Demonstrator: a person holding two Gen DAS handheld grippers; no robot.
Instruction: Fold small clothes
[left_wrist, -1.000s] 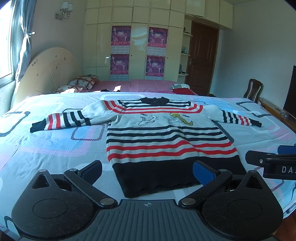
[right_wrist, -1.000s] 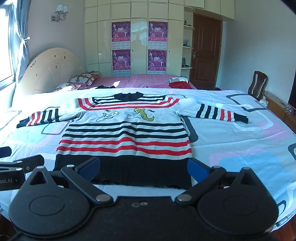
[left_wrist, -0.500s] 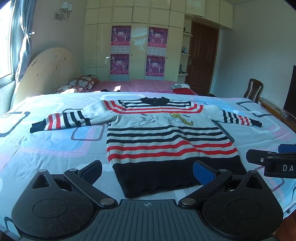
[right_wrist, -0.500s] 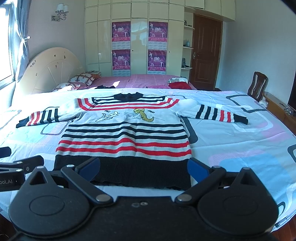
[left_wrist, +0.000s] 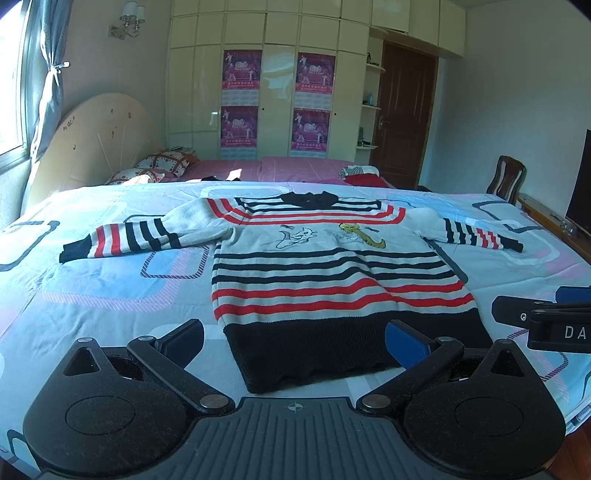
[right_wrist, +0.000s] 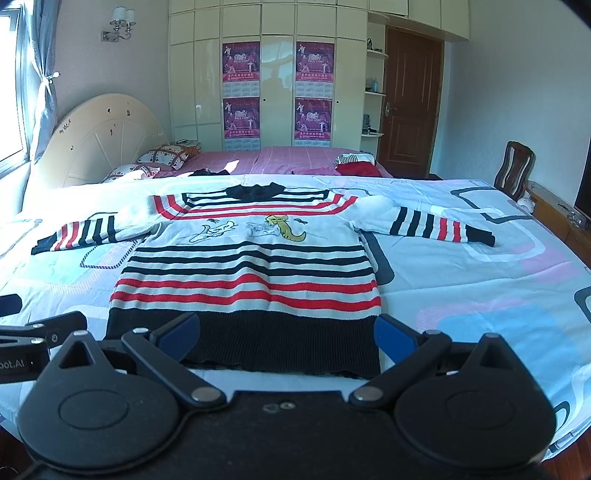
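Note:
A small striped sweater (left_wrist: 325, 273) in white, black and red lies flat and face up on the bed, both sleeves spread out, black hem nearest me. It also shows in the right wrist view (right_wrist: 251, 273). My left gripper (left_wrist: 293, 341) is open and empty, held above the hem's left part. My right gripper (right_wrist: 286, 334) is open and empty above the hem. The right gripper's side shows at the right edge of the left wrist view (left_wrist: 546, 321); the left gripper's side shows at the left edge of the right wrist view (right_wrist: 33, 336).
The bed has a pale blue patterned sheet (left_wrist: 92, 291). Behind it are a pink bed (left_wrist: 288, 166) with pillows (left_wrist: 162, 166) and folded clothes (left_wrist: 360, 175), a wardrobe, a door and a wooden chair (left_wrist: 508, 181).

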